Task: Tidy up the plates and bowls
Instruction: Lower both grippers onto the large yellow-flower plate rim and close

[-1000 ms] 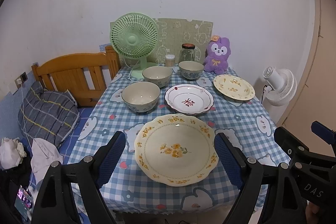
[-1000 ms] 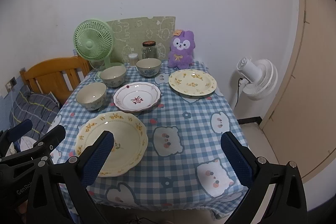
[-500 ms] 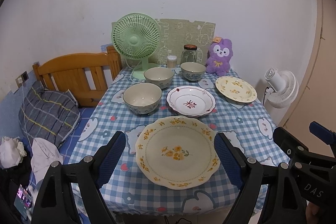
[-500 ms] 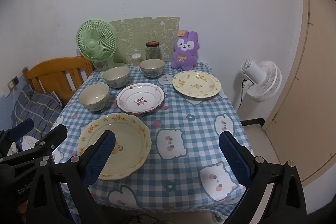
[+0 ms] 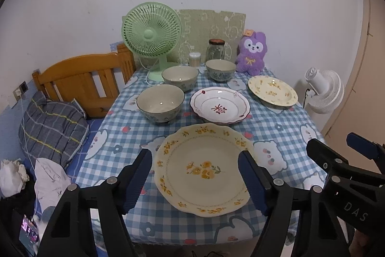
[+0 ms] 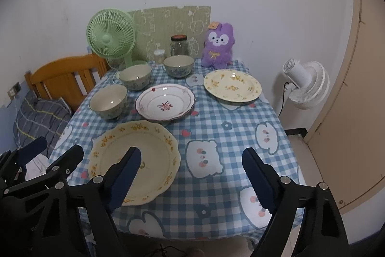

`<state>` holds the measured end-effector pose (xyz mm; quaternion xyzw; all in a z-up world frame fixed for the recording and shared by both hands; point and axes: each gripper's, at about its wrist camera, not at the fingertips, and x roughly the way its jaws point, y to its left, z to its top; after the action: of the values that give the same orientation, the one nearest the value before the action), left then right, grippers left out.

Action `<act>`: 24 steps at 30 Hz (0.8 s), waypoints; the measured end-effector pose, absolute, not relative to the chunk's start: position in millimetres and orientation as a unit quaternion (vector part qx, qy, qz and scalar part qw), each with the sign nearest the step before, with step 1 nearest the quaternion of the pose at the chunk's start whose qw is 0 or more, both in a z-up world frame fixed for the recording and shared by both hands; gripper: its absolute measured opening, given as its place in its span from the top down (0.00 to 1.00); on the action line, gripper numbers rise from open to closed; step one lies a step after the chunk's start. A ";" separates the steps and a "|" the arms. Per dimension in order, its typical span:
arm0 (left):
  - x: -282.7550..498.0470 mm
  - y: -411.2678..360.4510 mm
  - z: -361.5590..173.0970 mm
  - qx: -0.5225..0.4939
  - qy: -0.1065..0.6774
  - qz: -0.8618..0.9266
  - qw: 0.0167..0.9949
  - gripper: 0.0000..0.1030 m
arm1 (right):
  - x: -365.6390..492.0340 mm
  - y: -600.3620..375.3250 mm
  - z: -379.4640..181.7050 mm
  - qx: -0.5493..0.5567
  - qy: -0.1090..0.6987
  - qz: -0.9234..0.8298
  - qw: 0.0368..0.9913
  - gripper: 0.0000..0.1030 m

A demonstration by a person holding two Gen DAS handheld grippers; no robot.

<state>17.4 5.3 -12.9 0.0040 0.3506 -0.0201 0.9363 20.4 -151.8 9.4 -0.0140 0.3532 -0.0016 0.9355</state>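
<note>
Nearest the camera, the left claw [image 5: 195, 175] stands wide open and empty, its two blue-padded fingers [image 5: 136, 178] framing the large cream scalloped plate with yellow flowers [image 5: 202, 169] that lies flat at the near edge of the blue-checked worktop [image 5: 276, 134]; whether the pads touch its rim cannot be told. The right claw [image 6: 190, 181], equally wide open and holding nothing, hangs over bare cloth just right of that plate, so the left hand looks the better placed for it. Beyond lie the white scalloped dish with maroon trim [image 5: 220, 105] and the nearest cream ceramic bowl [image 5: 160, 102], then two more bowls [image 5: 180, 77] [image 5: 220, 69] and a smaller yellow-flowered plate [image 5: 272, 90] at the far right. The worktop's near edge is cut off by the claws.
</note>
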 end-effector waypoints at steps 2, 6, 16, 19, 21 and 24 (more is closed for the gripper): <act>23.2 7.5 -18.5 -0.001 0.359 -0.019 0.933 0.28 | 25.4 -149.3 4.3 -0.015 0.358 -0.001 0.934 0.15; 33.3 12.5 -27.5 -0.007 0.370 -0.014 0.929 0.29 | 37.0 -145.4 -5.4 -0.016 0.365 0.001 0.931 0.15; 59.9 28.4 -57.6 -0.019 0.406 0.010 0.914 0.33 | 67.4 -129.2 -35.8 -0.020 0.388 0.012 0.921 0.15; 70.2 32.4 -69.6 -0.023 0.418 0.014 0.908 0.37 | 78.5 -124.9 -47.1 -0.021 0.397 0.015 0.918 0.17; 76.4 33.8 -77.6 -0.023 0.427 0.017 0.904 0.42 | 87.1 -121.7 -55.4 -0.020 0.405 0.014 0.914 0.19; 86.1 39.0 -88.6 -0.027 0.438 0.028 0.898 0.46 | 98.0 -119.5 -65.0 -0.017 0.411 0.009 0.911 0.20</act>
<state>86.1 39.0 -88.6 -0.0273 0.4381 0.0278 0.8981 98.0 -119.5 -65.0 -0.0166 0.4114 0.0087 0.9112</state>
